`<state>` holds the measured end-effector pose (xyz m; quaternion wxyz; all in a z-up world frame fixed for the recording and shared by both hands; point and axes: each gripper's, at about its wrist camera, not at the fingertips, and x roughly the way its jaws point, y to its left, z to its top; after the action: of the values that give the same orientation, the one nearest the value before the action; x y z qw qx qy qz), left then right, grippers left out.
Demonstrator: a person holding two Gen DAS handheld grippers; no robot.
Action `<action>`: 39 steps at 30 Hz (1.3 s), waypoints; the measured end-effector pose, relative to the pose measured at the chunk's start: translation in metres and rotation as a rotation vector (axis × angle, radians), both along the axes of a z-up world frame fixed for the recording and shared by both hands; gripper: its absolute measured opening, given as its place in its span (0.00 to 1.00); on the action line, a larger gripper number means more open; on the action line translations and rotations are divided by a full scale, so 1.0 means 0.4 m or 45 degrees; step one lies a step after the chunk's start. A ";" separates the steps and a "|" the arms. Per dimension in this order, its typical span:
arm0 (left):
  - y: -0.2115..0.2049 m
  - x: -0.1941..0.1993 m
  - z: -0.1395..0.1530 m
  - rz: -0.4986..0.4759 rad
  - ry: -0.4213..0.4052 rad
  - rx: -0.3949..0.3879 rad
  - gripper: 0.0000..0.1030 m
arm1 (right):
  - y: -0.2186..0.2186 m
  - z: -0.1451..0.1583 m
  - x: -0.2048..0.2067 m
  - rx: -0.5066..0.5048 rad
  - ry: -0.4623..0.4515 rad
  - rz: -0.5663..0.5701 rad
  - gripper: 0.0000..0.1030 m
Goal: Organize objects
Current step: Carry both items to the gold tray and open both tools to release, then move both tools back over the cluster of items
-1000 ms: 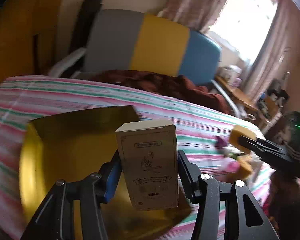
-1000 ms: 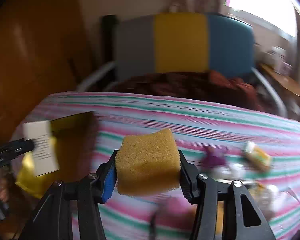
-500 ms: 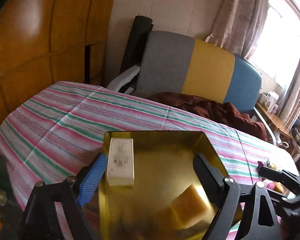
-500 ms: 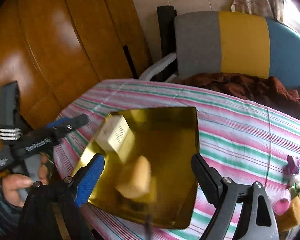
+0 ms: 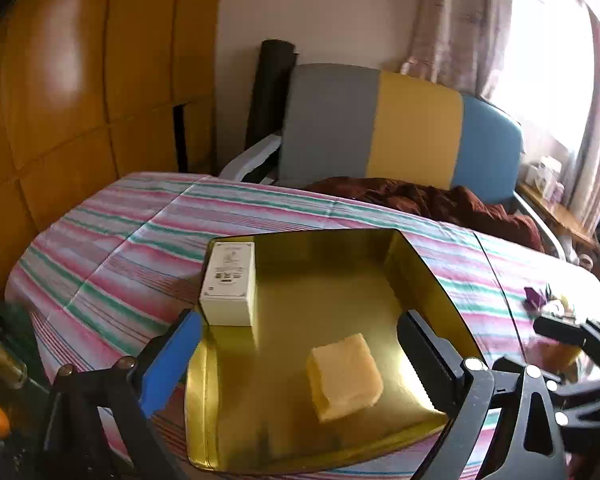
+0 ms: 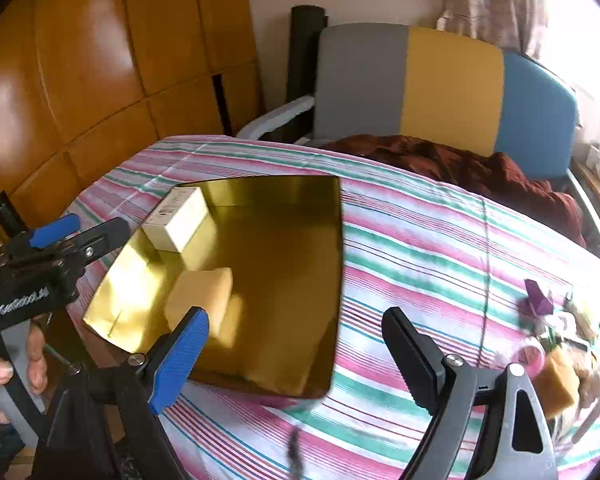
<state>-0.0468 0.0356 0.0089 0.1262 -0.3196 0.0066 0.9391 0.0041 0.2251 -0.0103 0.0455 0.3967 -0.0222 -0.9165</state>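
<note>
Since 1 s ago both loads have been let go: the white box (image 5: 229, 283) and yellow sponge (image 5: 344, 376), then clamped in the grippers, are now seen lying in the gold tray (image 5: 332, 264); nothing is held. Nearest, the left gripper (image 5: 300, 344) is spread wide w/ jaws apart over the tray's near edge; the right gripper (image 6: 296, 344) is likewise spread wide, empty, above the striped tablecloth (image 6: 420, 240) beside the tray. In the tray, the sponge is placed toward the near side, the box flat in the far-left corner, the two well apart. Further right on the cloth, a cluster of small items (image 6: 556, 320) (purple piece, another sponge, blurred bits) is seen. Beyond the table, a brown blanket (image 5: 440, 200) is draped before a grey/yellow/blue chair back (image 5: 400, 128).
</note>
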 end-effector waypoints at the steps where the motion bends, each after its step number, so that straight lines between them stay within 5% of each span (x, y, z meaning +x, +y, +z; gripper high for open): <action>1: 0.006 0.005 0.001 -0.008 0.004 -0.008 0.96 | 0.011 -0.003 0.005 0.000 -0.001 -0.016 0.87; 12: 0.107 0.053 -0.015 -0.223 -0.037 0.001 0.96 | 0.181 -0.012 0.073 -0.005 -0.012 -0.235 0.87; 28: 0.257 0.093 -0.034 -0.478 -0.124 0.018 0.96 | 0.574 0.054 0.204 -0.025 0.098 -0.765 0.87; 39: 0.405 0.094 -0.046 -0.676 -0.269 0.118 0.93 | 0.720 -0.037 0.253 -0.275 0.079 -0.959 0.87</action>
<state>-0.0091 0.1975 -0.0095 0.3822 -0.3966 0.0340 0.8339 0.1054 0.5133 -0.0250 -0.2519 0.3258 -0.2611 -0.8730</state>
